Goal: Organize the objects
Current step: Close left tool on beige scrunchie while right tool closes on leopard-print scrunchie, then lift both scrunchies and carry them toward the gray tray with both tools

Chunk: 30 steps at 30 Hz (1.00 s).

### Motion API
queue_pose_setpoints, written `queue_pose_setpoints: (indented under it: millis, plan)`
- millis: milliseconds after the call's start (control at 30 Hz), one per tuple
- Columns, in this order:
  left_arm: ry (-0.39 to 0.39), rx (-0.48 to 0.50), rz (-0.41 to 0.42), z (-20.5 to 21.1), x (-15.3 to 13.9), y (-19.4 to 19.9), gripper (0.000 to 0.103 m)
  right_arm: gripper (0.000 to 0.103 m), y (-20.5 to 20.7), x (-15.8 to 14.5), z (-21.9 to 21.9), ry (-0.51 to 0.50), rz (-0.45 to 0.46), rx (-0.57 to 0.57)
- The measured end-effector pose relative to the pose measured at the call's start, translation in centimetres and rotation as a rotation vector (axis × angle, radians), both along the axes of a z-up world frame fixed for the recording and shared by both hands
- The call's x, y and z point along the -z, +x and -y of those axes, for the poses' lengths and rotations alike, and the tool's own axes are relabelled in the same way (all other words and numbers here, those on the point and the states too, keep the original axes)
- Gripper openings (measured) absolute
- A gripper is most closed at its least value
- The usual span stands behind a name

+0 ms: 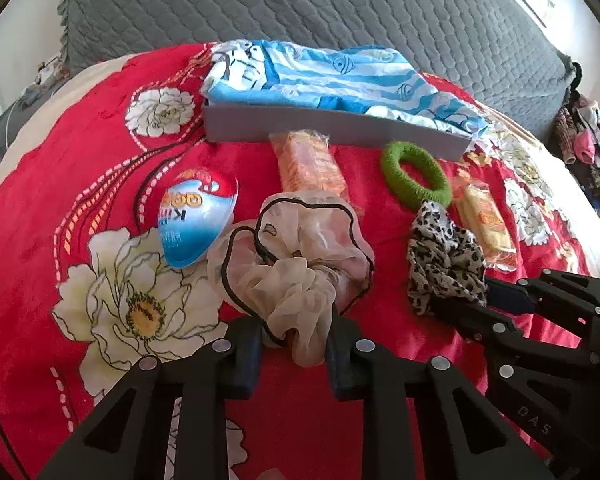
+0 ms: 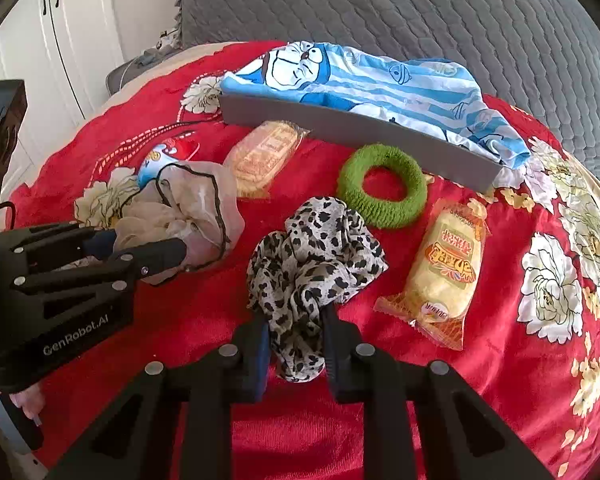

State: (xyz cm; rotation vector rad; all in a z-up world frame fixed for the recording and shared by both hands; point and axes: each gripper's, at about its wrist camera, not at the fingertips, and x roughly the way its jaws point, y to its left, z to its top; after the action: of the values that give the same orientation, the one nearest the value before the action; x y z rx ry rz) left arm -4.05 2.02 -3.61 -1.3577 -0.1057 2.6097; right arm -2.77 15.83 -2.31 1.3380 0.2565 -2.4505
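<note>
scrunchies are the subject: a sheer beige scrunchie [image 1: 296, 276] and a leopard-print scrunchie [image 2: 312, 264], both on the red floral blanket [image 1: 80, 184] on the near side of the grey box [image 1: 332, 128]. your left gripper [image 1: 296, 344] is pinched tight on the near fold of the beige one; your right gripper [image 2: 296, 344] is likewise clamped on the near fold of the leopard one (fabric bunches between the pads in each wrist view). gripping a loose edge, not the whole ring, likely suits soft cloth that would otherwise slip out.

the grey box serves as landmark. it already holds a blue striped cartoon cloth [image 2: 380, 84], so you may judge it the collecting place. just in front of its near wall lie a green knitted hair ring [image 2: 380, 192] and a wrapped snack [image 1: 308, 164]; another wrapped snack [image 2: 444, 272] lies nearer you, right of the green ring. a red-and-blue egg-shaped pack [image 1: 198, 220] rests front-left of the box, touching the beige scrunchie.

both grippers point steeply down toward the blanket, side by side, fingers aimed toward the box. neither scrunchie looks lifted yet; most of each rests on the blanket. your next move probably calls for raising both clear of the snack under the beige folds before carrying them boxward.
</note>
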Motion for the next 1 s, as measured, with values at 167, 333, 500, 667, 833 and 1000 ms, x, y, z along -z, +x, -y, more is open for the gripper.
queue_pose_setpoints:
  millis: [167, 333, 500, 667, 833, 1000]
  plan:
    - [0.016, -0.008, -0.014, 0.2, -0.9, 0.3, 0.024, 0.022, 0.0, -0.3, -0.2, -0.025, 0.009, -0.004]
    - [0.001, -0.008, -0.029, 0.1, -1.8, 0.5, 0.024, 0.022, 0.2, -1.0, -0.3, -0.057, 0.005, -0.005]
    - [-0.007, -0.004, -0.049, -0.3, -2.9, 0.8, 0.024, 0.022, 0.5, -2.2, -0.5, -0.082, -0.020, -0.009]
    - [-0.023, 0.001, -0.064, -0.9, -3.8, 1.3, 0.024, 0.022, 0.7, -3.1, -1.0, -0.101, -0.032, -0.001]
    - [-0.030, 0.001, -0.074, -1.2, -4.6, 1.6, 0.024, 0.022, 1.1, -4.3, -1.3, -0.115, -0.062, 0.000]
    - [-0.037, -0.003, -0.092, -1.5, -5.6, 1.9, 0.024, 0.022, 1.4, -5.5, -1.7, -0.139, -0.095, 0.006]
